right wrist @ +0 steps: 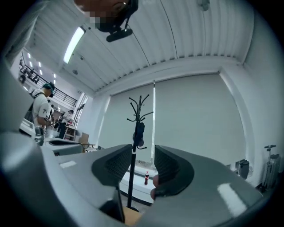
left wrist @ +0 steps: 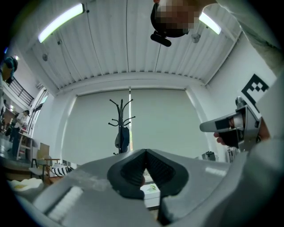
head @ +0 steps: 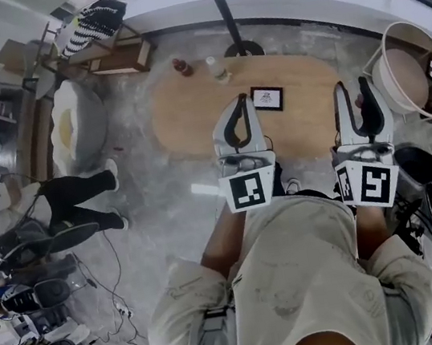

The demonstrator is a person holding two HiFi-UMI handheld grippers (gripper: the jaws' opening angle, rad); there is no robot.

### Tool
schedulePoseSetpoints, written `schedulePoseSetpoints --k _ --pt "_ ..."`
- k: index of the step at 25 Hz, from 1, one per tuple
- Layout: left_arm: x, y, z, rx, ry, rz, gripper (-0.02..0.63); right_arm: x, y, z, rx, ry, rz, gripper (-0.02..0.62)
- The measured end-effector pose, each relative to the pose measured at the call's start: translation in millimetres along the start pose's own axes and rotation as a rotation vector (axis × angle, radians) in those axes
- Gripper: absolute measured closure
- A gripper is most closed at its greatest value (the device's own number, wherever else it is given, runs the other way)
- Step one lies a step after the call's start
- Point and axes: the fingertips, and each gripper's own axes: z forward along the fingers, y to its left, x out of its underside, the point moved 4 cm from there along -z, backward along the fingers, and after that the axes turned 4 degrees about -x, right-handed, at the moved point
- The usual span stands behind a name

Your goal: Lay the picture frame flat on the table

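L claw [head: 242, 102] [left wrist: 145, 153] is clenched, pads meeting at the tip w/ nothing in them. R claw [head: 352, 91] [right wrist: 143, 153] is released, pads apart, only a far coat rack [right wrist: 139, 131] seen thru the gap.

Frame [head: 267, 98] sits on the table [head: 191, 115], ahead of both claws. It's just right of L's tip and left of R's, so between them but nearer L. Neither claw cam shows it; both aim over it at the wall, so the claws prob. need to tip down to reach it.

Frame's long axis runs across, left-right to the claws, a bit skewed. Its picture face points back toward the person. Looks propped up, not flat, but from overhead can't tell for sure.

L is closer but closed; R is ready as is, reaching in to its left.
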Motion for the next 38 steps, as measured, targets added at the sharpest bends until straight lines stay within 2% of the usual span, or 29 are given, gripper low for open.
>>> schedulePoseSetpoints --k 2,5,13,14,18,29,33,38 --pt "-5.7 1.9 -3.9 0.0 -0.003 0.022 0.601 -6.7 8.6 -7.6 0.003 -0.03 -0.014 0.436" --pt "-14.6 2.9 -11.6 -0.003 -0.027 0.011 0.601 -8.8 17.1 -14.9 0.004 -0.042 -0.032 0.431" --pt "-22.8 -2.5 -22.7 0.01 -0.043 0.013 0.601 -8.2 14.5 -24.4 0.018 -0.028 -0.028 0.432" --pt "-22.9 -3.2 -22.4 0.012 -0.045 0.013 0.601 -7.1 14.2 -24.1 0.015 -0.023 -0.028 0.45" --pt "-21.2 -3.5 -22.1 0.014 -0.044 0.019 0.601 -2.3 14.1 -21.0 0.015 -0.011 -0.031 0.455" --pt "-17.8 0.9 -21.6 -0.003 -0.032 0.037 0.601 10.4 11.5 -12.8 0.053 0.005 -0.002 0.594" --pt "-18.4 0.5 -21.5 -0.008 -0.036 0.038 0.601 15.1 12.2 -9.2 0.032 0.006 0.004 0.594" --pt "-15.7 1.6 -19.4 -0.013 -0.029 0.03 0.601 18.0 17.1 -4.5 0.022 0.012 -0.05 0.594"
